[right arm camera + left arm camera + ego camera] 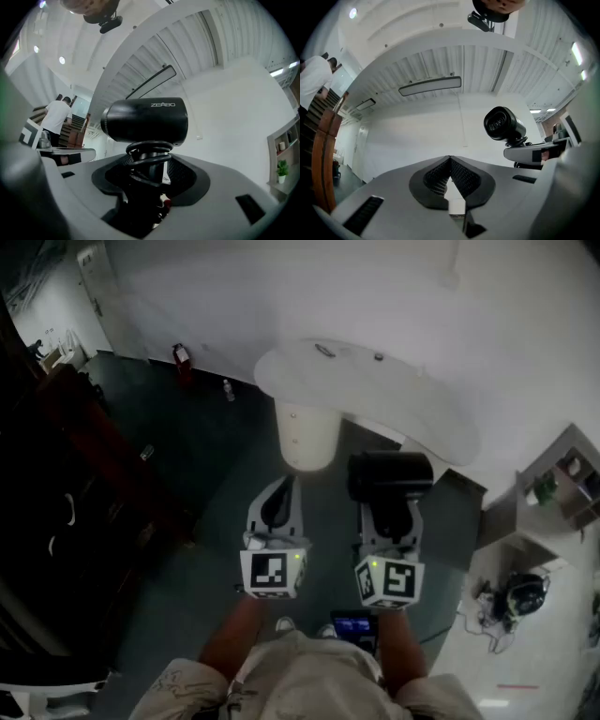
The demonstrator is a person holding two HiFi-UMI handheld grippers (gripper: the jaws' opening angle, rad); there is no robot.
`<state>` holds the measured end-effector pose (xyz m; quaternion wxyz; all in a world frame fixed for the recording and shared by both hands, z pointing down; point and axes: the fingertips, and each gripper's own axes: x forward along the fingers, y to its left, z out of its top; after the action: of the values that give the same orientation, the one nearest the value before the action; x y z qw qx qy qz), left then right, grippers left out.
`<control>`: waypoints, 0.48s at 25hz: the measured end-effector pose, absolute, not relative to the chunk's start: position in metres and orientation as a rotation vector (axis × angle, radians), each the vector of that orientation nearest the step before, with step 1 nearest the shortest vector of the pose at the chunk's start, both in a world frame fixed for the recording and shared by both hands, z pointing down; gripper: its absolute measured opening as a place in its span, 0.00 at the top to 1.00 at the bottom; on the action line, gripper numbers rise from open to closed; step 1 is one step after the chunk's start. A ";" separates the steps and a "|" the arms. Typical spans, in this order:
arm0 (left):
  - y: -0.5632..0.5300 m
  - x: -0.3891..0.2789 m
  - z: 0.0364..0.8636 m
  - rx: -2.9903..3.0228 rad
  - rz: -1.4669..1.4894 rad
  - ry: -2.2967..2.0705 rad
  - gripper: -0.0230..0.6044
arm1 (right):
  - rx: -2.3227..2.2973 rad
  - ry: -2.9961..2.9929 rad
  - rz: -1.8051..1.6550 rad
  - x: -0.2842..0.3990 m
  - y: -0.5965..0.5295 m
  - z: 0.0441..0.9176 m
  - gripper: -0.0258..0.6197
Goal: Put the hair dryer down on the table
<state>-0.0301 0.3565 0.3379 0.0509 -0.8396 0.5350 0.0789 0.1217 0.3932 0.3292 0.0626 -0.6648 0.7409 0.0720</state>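
Note:
A black hair dryer (145, 121) stands upright in my right gripper (150, 176), which is shut on its handle with the cord coiled round it. In the head view the dryer's barrel (390, 475) sits above the right gripper (392, 521), short of the white round table (375, 390). My left gripper (279, 507) is held beside it at the left, shut with nothing between its jaws (451, 180). From the left gripper view the dryer (504, 124) shows at the right, nozzle facing the camera.
The table stands on a white cylindrical pedestal (306, 435) ahead of both grippers. A shelf unit (562, 488) with a small plant is at the right. A person in a white shirt (56, 119) stands by stairs far left. A red extinguisher (180, 356) sits by the wall.

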 end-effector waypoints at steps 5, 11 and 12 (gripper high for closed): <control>0.363 -0.018 0.340 -2.561 0.227 1.612 0.97 | -2.006 2.227 0.214 0.129 0.399 0.327 0.58; 0.371 -0.006 0.335 -2.557 0.249 1.605 0.97 | -2.004 2.216 0.214 0.142 0.407 0.323 0.58; 0.373 -0.003 0.335 -2.559 0.250 1.606 0.97 | -2.003 2.216 0.212 0.144 0.408 0.323 0.58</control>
<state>-0.0028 0.3726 0.3355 0.0550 -0.8428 0.5290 0.0824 0.1440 0.4076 0.3230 0.0736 -0.6671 0.7380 0.0706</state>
